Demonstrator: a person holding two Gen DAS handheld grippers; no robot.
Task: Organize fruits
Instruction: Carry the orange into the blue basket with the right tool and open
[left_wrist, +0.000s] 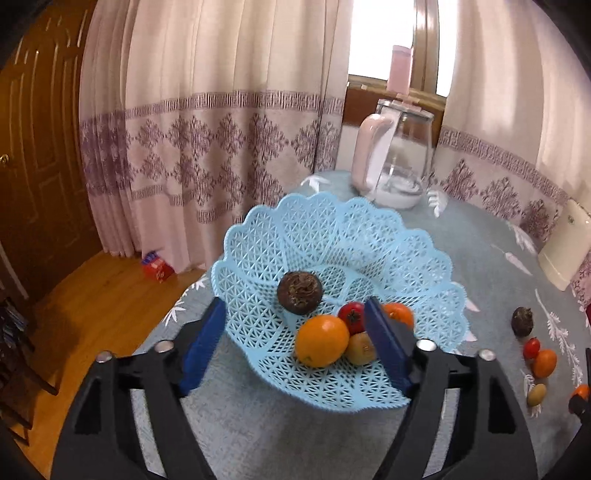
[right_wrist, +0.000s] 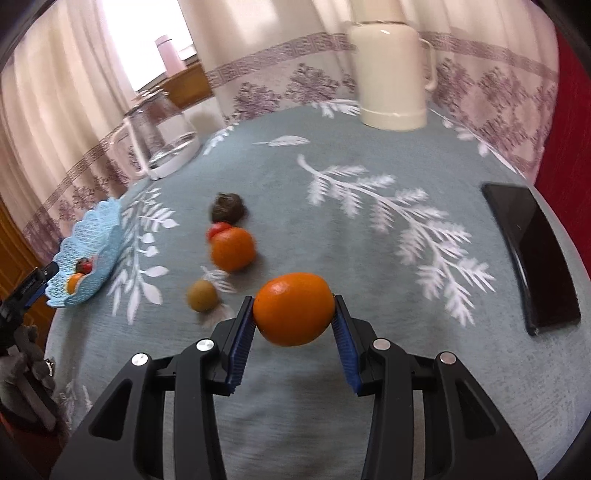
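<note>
My left gripper (left_wrist: 295, 343) hangs spread wide over the blue basket (left_wrist: 258, 258), holding nothing. On my right, the fingers (right_wrist: 240, 332) pinch an orange (right_wrist: 293, 308) across its middle, above the desk (right_wrist: 369, 258); it looks firm, smooth-skinned, likely to roll, so I'd squeeze moderately.

Left claw (left_wrist: 295, 350) gapes; right claw (right_wrist: 294, 321) clamped

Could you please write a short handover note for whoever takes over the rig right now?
Right gripper: shut on an orange, held above the table.
Left gripper: open, at the near rim of the blue basket.
Done: five fruits lie in the basket.
Left: basket the held orange, then the loose orange, tomato, kiwi and dark fruit.
</note>
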